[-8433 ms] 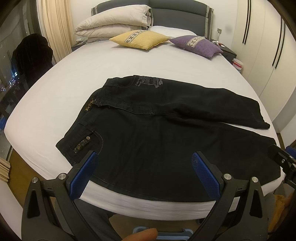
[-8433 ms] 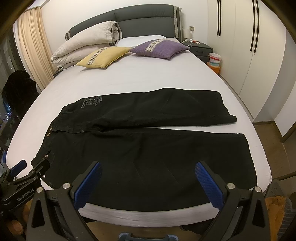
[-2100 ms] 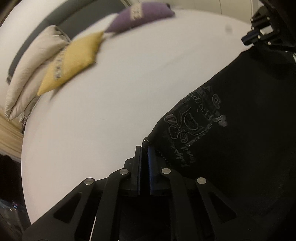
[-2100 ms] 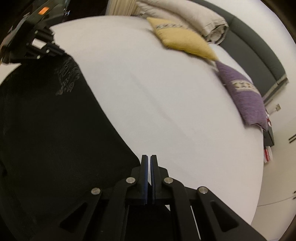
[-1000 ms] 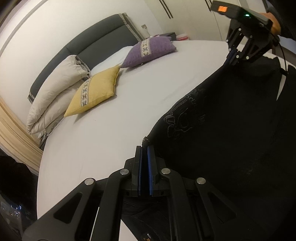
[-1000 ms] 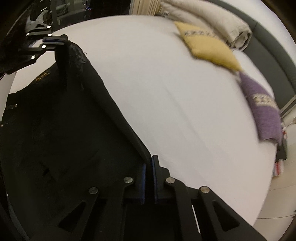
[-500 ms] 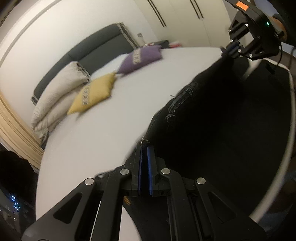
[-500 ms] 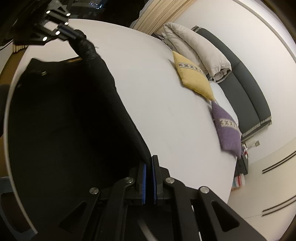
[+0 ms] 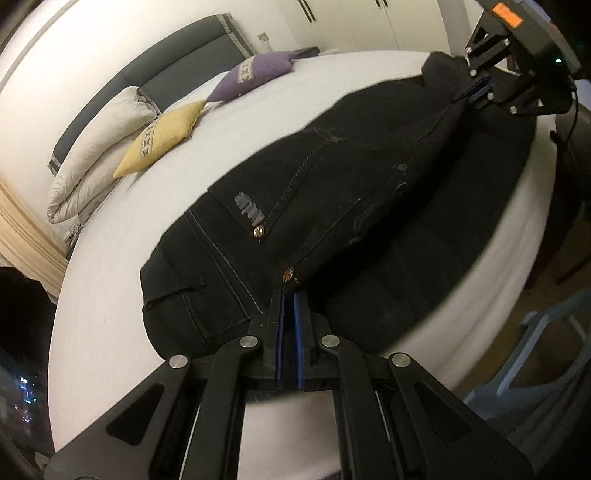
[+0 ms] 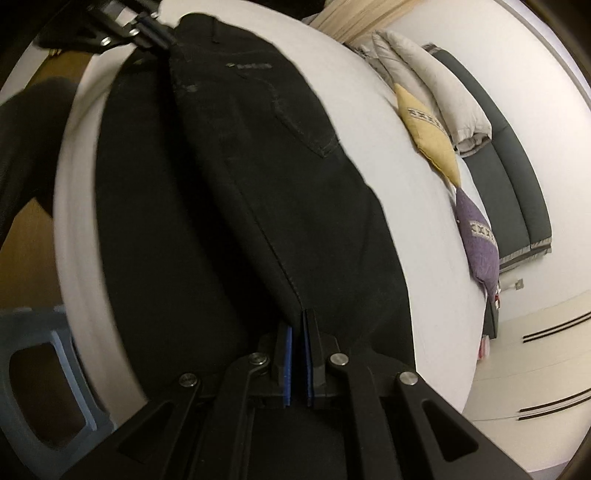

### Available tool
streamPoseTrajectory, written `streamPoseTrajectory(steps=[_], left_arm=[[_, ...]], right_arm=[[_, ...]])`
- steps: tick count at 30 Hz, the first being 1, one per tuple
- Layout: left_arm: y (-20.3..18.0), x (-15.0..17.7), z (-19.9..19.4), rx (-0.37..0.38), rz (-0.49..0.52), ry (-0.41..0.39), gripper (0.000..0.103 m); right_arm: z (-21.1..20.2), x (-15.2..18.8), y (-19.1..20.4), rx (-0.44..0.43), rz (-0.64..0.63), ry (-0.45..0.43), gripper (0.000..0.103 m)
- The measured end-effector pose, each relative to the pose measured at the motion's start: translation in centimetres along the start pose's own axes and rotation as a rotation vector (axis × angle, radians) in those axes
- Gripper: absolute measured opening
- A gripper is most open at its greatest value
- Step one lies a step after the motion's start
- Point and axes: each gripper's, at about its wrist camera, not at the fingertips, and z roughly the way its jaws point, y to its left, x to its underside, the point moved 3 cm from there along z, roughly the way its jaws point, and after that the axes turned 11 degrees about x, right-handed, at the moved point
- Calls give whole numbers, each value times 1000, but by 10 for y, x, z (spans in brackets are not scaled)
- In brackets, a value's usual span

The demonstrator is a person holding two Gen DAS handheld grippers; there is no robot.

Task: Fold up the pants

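Observation:
Black pants [image 9: 332, 192] lie across the near part of a white bed [image 9: 122, 295], one leg folded over the other. My left gripper [image 9: 287, 295] is shut on the waistband corner by a copper rivet. My right gripper [image 10: 297, 325] is shut on the hem end of the upper leg [image 10: 266, 155]. In the left wrist view the right gripper [image 9: 476, 88] shows at the top right, pinching the cloth. In the right wrist view the left gripper [image 10: 155, 29] shows at the top left, holding the waist end. The held edge hangs stretched between them, just above the lower leg [image 10: 147, 206].
A yellow pillow [image 9: 166, 136], a purple pillow [image 9: 255, 74] and a folded grey duvet [image 9: 96, 155] sit near the dark headboard [image 9: 177, 59]. A light blue stool [image 10: 44, 376] stands by the bed's near edge. White wardrobe doors [image 10: 535, 350] line the far side.
Both grippers have carried the far leg toward the near bed edge and lower. The leg now covers the other leg, with the back pocket side facing up.

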Motion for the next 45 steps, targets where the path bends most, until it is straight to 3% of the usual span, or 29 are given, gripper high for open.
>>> streamPoseTrajectory(steps=[5,14,18,21,27,32,36,39,41,42,43,45], left_arm=[[4,18,1,-7,-67,12,1],[19,39,-8,-20,-155,19,0],[20,24,-15,-8,-170,-29,0],[11,13,-19,-9,-134,-57,1],[-11,-5,-2,-61,-12,-7,2],[-21,-17,-1,-60,78,8,2],[-26,-24,0,-60,76,3,2],[-24,-34,2,-55,31,-18,2],[-25,-44,6,-70,26,-23,2],[-26,-47,7,-73,28,-19,2],[-20,-45,3,-72,25,-16,2],[-21,-53,10,-65,10,-7,2]], right_arm=[[-16,1,25,1,-50,-1,6],[-25,-1,28,19,-61,-6,6],[-34,-1,34,10,-51,-12,6],[-37,-3,17,-49,77,-7,6],[-39,-8,-9,-113,211,-16,6],[-40,-7,-1,-99,179,-22,6],[-34,-1,20,-113,144,1,7],[-24,6,43,-109,109,24,14],[-32,9,49,-94,96,10,39],[-38,11,49,-112,99,1,61],[-45,14,48,-133,114,-13,70],[-60,24,37,-185,158,-32,70]])
